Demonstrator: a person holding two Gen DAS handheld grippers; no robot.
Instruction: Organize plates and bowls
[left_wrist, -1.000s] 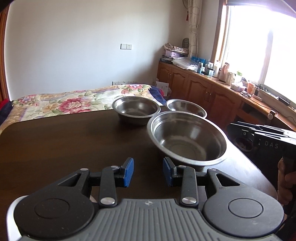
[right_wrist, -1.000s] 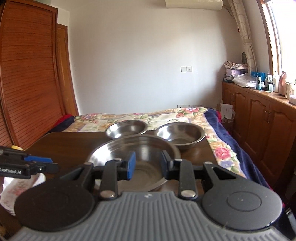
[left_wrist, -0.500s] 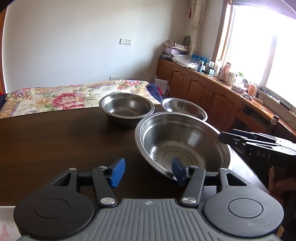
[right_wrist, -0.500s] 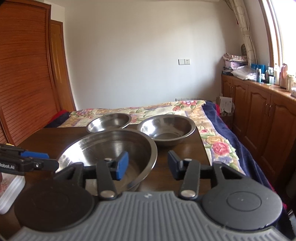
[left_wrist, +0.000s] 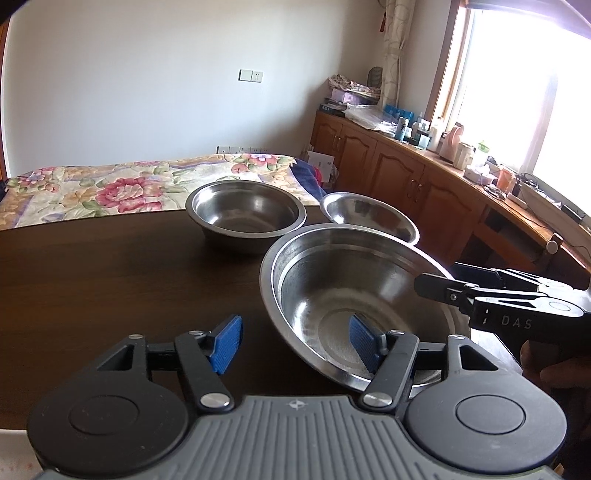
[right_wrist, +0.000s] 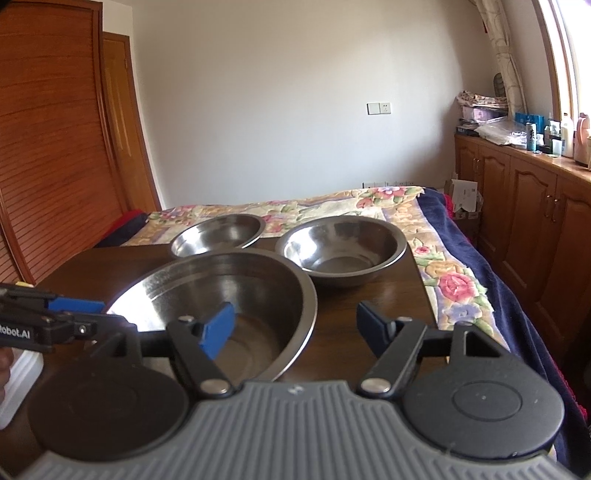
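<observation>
Looking along the left claw (left_wrist: 295, 343), we see its two blue pads spread wide with nothing between them gripped: the left pad (left_wrist: 225, 344) hangs over the bare dark desk (left_wrist: 110, 277), while the right pad (left_wrist: 364, 343) sits inside the near rim of the large steel bowl (left_wrist: 354, 295), so the rim lies between the pads without either one pressing on it, as far as we can tell.

The large steel bowl stands upright at the near right part of the desk. Behind it, toward the far edge, stand two smaller steel bowls, both upright: a deep medium bowl (left_wrist: 245, 216) on the left in this view and a shallower bowl (left_wrist: 369, 218) on the right, its near side hidden by the large bowl's rim. Whether the three touch we cannot tell; they stand very close together.

From the right wrist view, the right claw (right_wrist: 297, 328) is likewise wide open and holds nothing. Its left pad (right_wrist: 218, 330) is over the large bowl's hollow (right_wrist: 229, 295) and its right pad (right_wrist: 371, 330) is outside the rim, over the desk, so this claw too straddles the rim. In this view the left claw reaches in from the left edge at the bowl's opposite side. Seen from here the shallow bowl (right_wrist: 218, 234) is at the back left and the deep one (right_wrist: 341, 247) at the back right.

Beyond the desk lies a bed with a flowered cover (left_wrist: 110, 188), and wooden cabinets (left_wrist: 406, 181) run under the window.
</observation>
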